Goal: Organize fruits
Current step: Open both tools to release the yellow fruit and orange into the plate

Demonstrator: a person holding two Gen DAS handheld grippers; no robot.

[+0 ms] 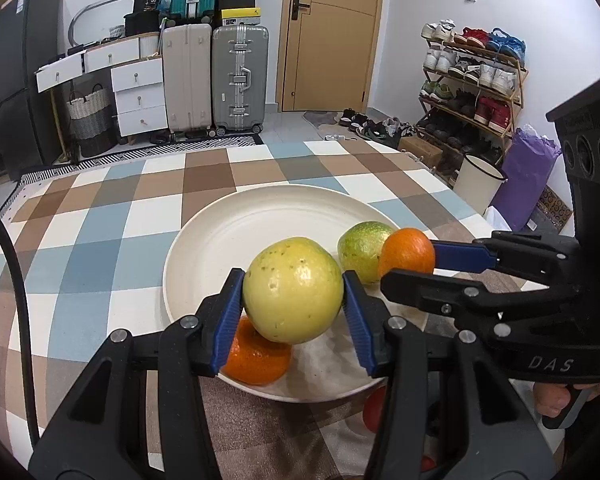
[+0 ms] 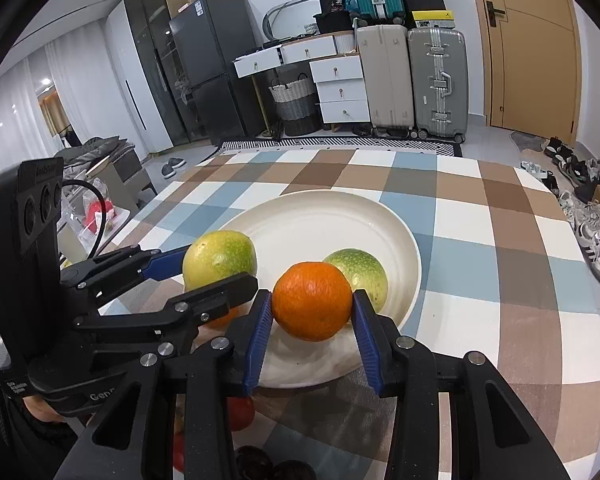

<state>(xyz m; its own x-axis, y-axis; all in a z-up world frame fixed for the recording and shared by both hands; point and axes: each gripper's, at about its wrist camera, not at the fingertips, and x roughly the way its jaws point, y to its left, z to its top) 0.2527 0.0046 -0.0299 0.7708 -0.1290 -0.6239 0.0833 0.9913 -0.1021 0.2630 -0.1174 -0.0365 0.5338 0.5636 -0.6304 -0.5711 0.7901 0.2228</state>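
In the left wrist view, the flat orange mandarin [image 1: 256, 360] on the round cream plate [image 1: 220, 240] is half hidden under the yellow-green guava [image 1: 294, 290] and a blue jaw pad. A red round fruit [image 1: 374, 408] shows only as a sliver behind the black gripper frame. In the right wrist view, dark round fruits [image 2: 260, 466] are cut off by the bottom edge.

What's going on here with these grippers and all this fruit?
A person holding two grippers is loading fruit onto a white plate. The left gripper clamps a yellow-green fruit and the right gripper clamps an orange, both over the plate. A second orange and a green fruit already lie on it.
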